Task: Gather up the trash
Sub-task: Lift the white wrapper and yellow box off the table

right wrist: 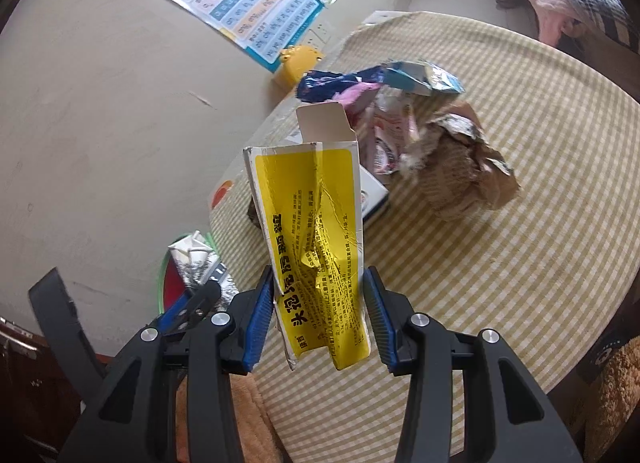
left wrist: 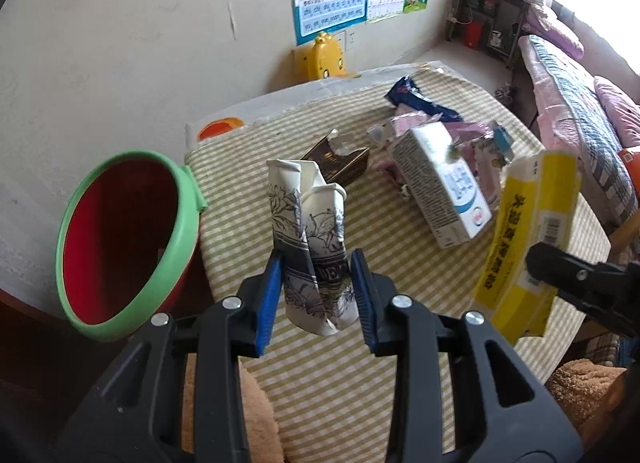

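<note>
The bin, red inside with a green rim, stands off the left edge of the surface, its mouth tipped toward the cameras. The left gripper is the nearer to it: its fingers clamp a crushed paper cup, long axis running up and away from the fingers, just right of the bin's rim. The right gripper pinches a torn yellow carton, also standing upright, farther right of the bin. More wrappers and a white box lie on the surface beyond. The cup probably goes leftward first.
</note>
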